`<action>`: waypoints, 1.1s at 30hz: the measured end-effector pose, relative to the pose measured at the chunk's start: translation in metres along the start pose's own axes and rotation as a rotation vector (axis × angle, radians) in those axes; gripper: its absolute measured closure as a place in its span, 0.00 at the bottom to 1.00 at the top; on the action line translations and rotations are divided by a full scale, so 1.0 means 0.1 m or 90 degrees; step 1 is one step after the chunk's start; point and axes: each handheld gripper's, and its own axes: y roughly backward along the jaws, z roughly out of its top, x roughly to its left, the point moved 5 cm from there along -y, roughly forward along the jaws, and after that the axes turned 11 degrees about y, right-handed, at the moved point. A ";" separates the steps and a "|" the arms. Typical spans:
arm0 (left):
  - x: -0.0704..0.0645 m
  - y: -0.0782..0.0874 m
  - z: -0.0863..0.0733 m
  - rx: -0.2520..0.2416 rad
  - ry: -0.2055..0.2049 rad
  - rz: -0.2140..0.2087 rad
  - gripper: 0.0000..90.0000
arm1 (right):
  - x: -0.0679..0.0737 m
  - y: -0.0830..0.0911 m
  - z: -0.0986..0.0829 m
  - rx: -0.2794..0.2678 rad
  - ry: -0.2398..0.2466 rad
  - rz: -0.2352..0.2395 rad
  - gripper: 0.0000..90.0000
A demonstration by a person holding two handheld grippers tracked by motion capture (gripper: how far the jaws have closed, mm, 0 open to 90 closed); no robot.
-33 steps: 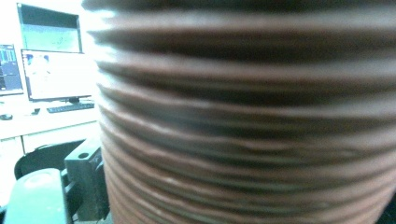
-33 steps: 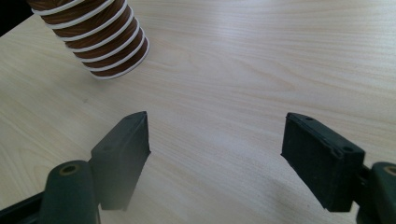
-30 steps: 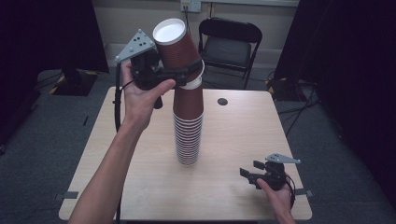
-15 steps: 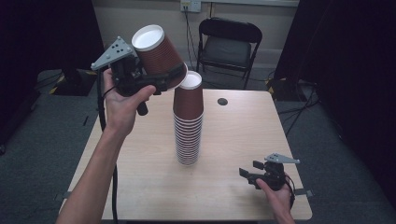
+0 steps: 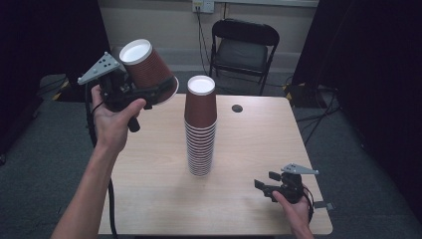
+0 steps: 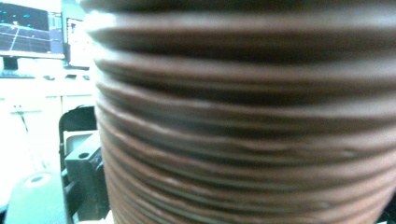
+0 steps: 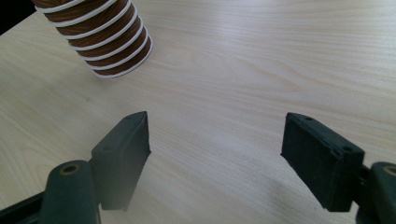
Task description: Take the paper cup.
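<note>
A tall stack of upside-down brown paper cups [image 5: 200, 130] stands mid-table; its lower rims [image 7: 105, 42] show at the top left of the right gripper view. My left gripper [image 5: 144, 92] is raised left of the stack, shut on one brown paper cup [image 5: 148, 70] held tilted, its white bottom up and to the left. That cup's ribbed brown wall [image 6: 243, 121] sits close against the left gripper camera. My right gripper [image 5: 266, 185] rests low near the table's front right corner, open, with bare wood between its jaws [image 7: 217, 140].
The light wooden table [image 5: 149, 189] has a dark cable hole [image 5: 237, 108] at the back. A black folding chair [image 5: 243, 41] stands behind the table. Dark curtains hang at both sides. A cable trails down from the left gripper.
My left gripper has carried the single cup off the top of the stack, moving left and slightly down. The right gripper has stayed where it was, open.
</note>
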 end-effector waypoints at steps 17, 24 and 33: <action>0.14 0.23 -0.55 0.081 0.011 0.011 0.14 | 0.06 -0.02 0.01 0.000 0.011 0.008 0.26; 0.14 0.34 -0.91 0.098 0.016 0.046 0.14 | 0.10 0.00 0.04 -0.009 0.019 0.014 0.26; 0.26 0.44 -1.30 0.116 0.078 0.058 0.14 | 0.16 -0.01 0.07 -0.010 0.030 0.012 0.25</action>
